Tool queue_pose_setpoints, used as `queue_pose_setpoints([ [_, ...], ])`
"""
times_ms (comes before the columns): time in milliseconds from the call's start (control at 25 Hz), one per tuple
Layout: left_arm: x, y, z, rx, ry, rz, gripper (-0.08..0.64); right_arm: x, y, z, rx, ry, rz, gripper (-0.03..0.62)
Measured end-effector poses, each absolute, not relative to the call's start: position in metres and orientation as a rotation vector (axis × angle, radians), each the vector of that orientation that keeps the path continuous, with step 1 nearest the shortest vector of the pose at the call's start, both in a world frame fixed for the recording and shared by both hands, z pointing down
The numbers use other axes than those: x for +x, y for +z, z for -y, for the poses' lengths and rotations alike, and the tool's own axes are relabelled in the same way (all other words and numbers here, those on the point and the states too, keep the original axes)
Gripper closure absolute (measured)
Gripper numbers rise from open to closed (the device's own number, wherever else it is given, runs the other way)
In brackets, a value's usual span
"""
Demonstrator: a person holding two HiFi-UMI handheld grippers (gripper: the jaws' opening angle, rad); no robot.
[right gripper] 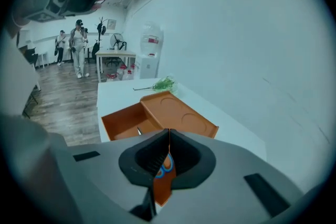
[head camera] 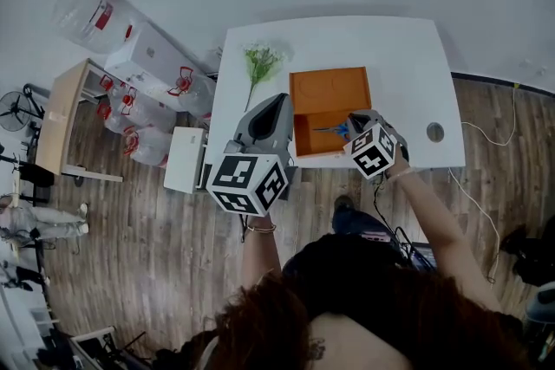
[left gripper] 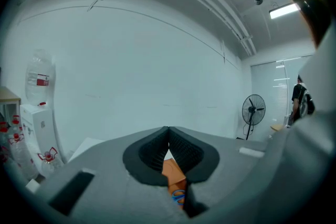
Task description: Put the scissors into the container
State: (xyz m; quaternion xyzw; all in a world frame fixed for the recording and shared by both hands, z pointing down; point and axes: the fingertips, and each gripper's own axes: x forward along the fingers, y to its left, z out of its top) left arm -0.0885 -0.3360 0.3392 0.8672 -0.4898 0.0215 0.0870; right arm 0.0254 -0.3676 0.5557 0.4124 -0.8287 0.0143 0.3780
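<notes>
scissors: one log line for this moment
right tongs | shut on scissors | over container | left tongs | shut, empty

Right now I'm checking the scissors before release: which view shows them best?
The head view: the scissors show nearly whole, sticking out of the right gripper over the orange container. Both gripper views catch only a blue handle loop past shut jaws.

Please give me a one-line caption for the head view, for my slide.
The right gripper holds blue-handled scissors over the open orange container on a white table.
</notes>
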Motion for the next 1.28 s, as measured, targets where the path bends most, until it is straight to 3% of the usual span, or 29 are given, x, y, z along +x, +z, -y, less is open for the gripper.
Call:
queue_pose_setpoints([
  [720, -0.093, 0.335, 0.298, 2.613, 0.040, 1.440, 0.543, 0.024, 0.459, 0.330, 1.455, 0.193, 2.371, 0.594],
  [1280, -0.099, 0.331, 0.271, 2.624, 0.011, 1.441, 0.543, 0.027, 0.395, 0.292, 1.617, 0.111, 2.479, 0.594],
])
